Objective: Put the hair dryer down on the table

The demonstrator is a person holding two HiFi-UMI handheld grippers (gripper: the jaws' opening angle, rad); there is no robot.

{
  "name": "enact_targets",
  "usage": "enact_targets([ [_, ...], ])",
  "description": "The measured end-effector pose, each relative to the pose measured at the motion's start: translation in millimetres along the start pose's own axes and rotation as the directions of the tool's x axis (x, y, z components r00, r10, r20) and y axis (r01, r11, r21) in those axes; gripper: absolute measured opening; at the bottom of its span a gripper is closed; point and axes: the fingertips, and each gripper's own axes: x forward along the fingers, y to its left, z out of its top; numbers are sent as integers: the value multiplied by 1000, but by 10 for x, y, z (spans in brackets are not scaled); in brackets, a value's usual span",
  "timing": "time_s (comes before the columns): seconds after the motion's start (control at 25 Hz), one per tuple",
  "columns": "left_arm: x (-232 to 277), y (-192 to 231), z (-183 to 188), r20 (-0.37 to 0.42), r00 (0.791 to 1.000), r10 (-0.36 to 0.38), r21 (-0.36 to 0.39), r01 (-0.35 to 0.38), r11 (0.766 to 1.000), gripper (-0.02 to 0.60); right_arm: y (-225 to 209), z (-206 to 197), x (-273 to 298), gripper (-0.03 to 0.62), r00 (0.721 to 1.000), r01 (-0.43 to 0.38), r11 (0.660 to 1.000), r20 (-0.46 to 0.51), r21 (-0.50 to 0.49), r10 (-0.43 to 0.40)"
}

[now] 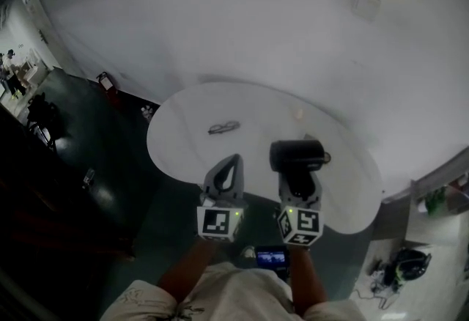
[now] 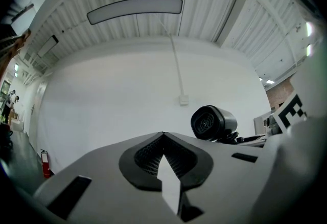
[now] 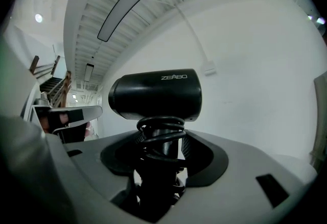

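In the head view, the right gripper sits right of centre, holding a black hair dryer by its handle, barrel across the top, above the near part of a round white table. The left gripper is beside it at centre, its jaws pinched to a point with nothing between them. A pair of glasses lies on the table further up.

In the left gripper view, the jaws meet at lower centre, empty. The hair dryer shows at right, its round end facing the camera.

In the right gripper view, the jaws clamp the handle at lower centre, over a cord coiled round it. The barrel stands above. It looks like hard, smooth plastic, stiff and probably top-heavy, so the handle is the sound place to hold. The wound cord may shift under the pads.
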Motion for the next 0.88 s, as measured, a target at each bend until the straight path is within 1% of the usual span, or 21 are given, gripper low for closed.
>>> enact_targets([
  [0.24,232,84,-57,-6,1000,12,-7,-12,1000,-2,-84,-63,212,235,1000,-1,1000,-14,-3,1],
  [0.48,523,250,-139,14,1000,-14,-9,14,1000,-3,-74,-157,550,235,999,25,1000,-34,-9,-26],
  [0.68,877,481,-210,20,999,-42,2,42,999,-3,-52,-229,956,235,998,45,999,-53,-29,-47],
  [0.8,1069,644,-243,26,999,-45,-18,46,999,-2,-36,-305,1179,235,995,58,998,-81,-12,-59],
  [0.88,1190,738,-290,19,999,-47,-16,47,999,-2,-30,-329,1313,235,993,65,998,-99,-3,-65],
])
